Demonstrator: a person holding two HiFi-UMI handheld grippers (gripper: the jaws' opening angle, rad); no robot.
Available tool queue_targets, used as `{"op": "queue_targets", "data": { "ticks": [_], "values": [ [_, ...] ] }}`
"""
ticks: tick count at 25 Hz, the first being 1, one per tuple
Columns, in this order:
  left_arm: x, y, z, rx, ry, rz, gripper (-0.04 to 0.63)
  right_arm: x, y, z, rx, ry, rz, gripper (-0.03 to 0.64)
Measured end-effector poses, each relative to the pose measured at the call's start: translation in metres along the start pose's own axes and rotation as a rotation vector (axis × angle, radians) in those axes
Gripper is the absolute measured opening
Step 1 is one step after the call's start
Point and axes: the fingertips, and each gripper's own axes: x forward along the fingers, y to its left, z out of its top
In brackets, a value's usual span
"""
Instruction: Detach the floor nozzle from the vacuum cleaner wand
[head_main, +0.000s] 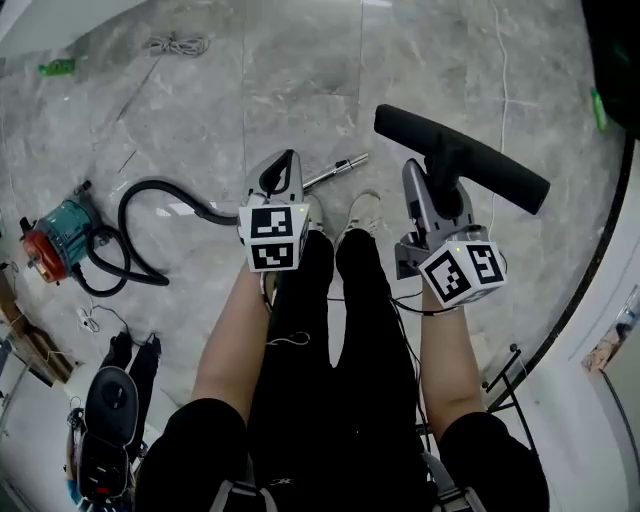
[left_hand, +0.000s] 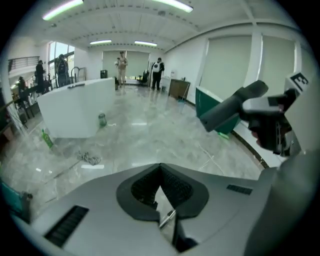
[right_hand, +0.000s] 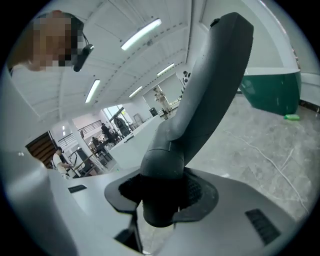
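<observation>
Black floor nozzle (head_main: 470, 160), detached, its neck in the right claw (head_main: 440, 190); chrome wand (head_main: 340, 168) flat on the floor.

The head view looks steeply down past the person's legs onto the grey marbled stone floor (head_main: 300, 70), with the left tongs (head_main: 283, 170) and right tongs (head_main: 440, 190) close below it. Each gripper view sits right behind its own tongs and faces out over that floor into the hall. All three share the black T-shaped plastic floor nozzle (head_main: 462, 155) (left_hand: 231, 106) (right_hand: 200, 100), at the right edge of the left gripper view and very near, mid-frame, in the right one.
</observation>
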Motion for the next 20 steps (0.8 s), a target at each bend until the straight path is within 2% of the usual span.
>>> {"op": "queue_targets", "data": {
  "ticks": [5,9,14,17,20],
  "values": [
    [-0.129,-0.044,0.144,0.045,-0.165,-0.052,0.009,-0.057,0.074,0.114,-0.015,-0.131,-0.014,0.169],
    [-0.214,-0.073,0.231,0.040,-0.257,-0.108,0.009,-0.102,0.135,0.193,0.012,-0.228,0.000,0.169],
    [-0.307,-0.104,0.290,0.050,-0.325,-0.136,0.009,-0.162,0.190,0.248,0.010,-0.280,0.011,0.169],
    [-0.344,-0.119,0.318,0.092,-0.368,-0.113,0.009,-0.189,0.207,0.276,0.027,-0.316,0.026,0.169],
    [-0.374,-0.131,0.333,0.113,-0.377,-0.087,0.009,-0.214,0.217,0.298,0.051,-0.343,0.045,0.169]
  ]
}}
